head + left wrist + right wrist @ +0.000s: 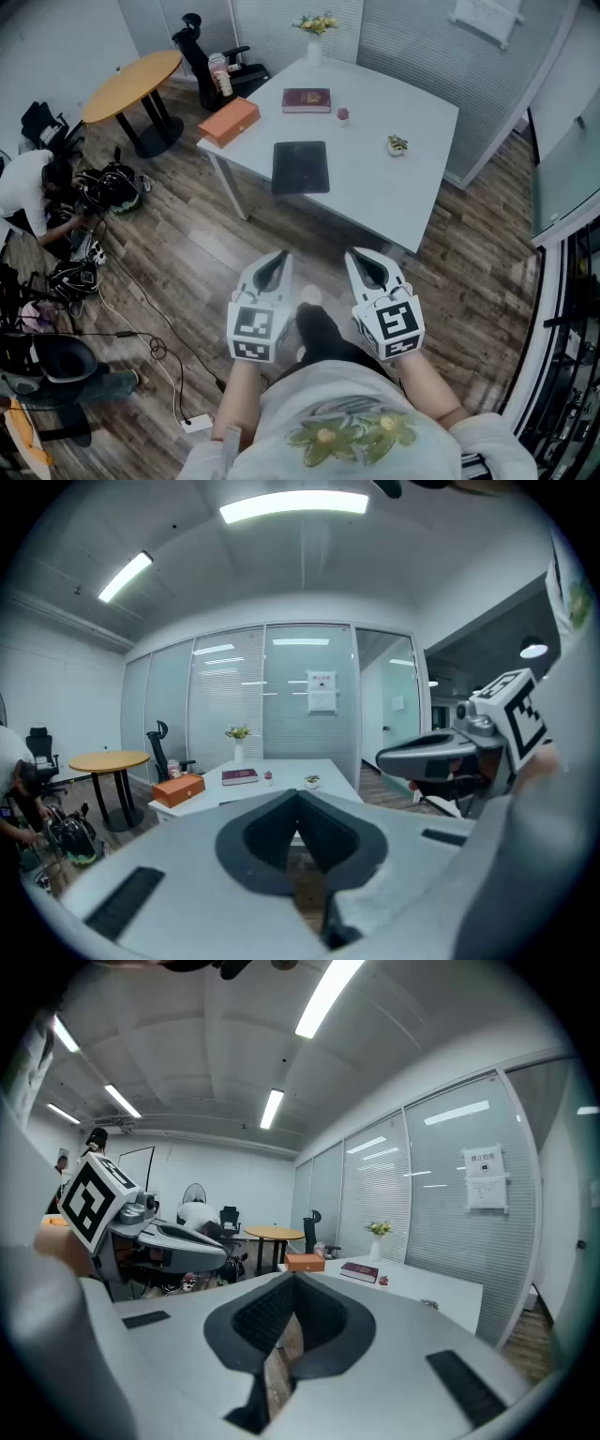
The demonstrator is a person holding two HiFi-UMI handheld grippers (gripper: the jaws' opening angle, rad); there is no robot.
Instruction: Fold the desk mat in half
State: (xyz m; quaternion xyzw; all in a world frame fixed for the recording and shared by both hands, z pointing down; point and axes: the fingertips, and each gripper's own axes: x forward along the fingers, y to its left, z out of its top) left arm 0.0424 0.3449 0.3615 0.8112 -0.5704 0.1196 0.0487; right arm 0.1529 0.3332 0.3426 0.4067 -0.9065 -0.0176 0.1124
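A dark desk mat (301,167) lies flat on the white table (412,178), near its front-left edge. Both grippers hang in front of the person's body, well short of the table, over the wooden floor. My left gripper (273,265) is shut with nothing between its jaws, and my right gripper (367,267) beside it is shut and empty too. In the left gripper view the table (281,772) shows ahead, with the right gripper (441,752) at the right. In the right gripper view the table (441,1288) lies ahead and the left gripper (178,1241) is at the left.
On the table stand an orange box (229,121), a dark red book (307,99), a vase of flowers (315,37) and two small items (397,144). A round wooden table (131,82), an office chair (195,47), a crouching person (26,192) and floor cables (141,319) are at the left.
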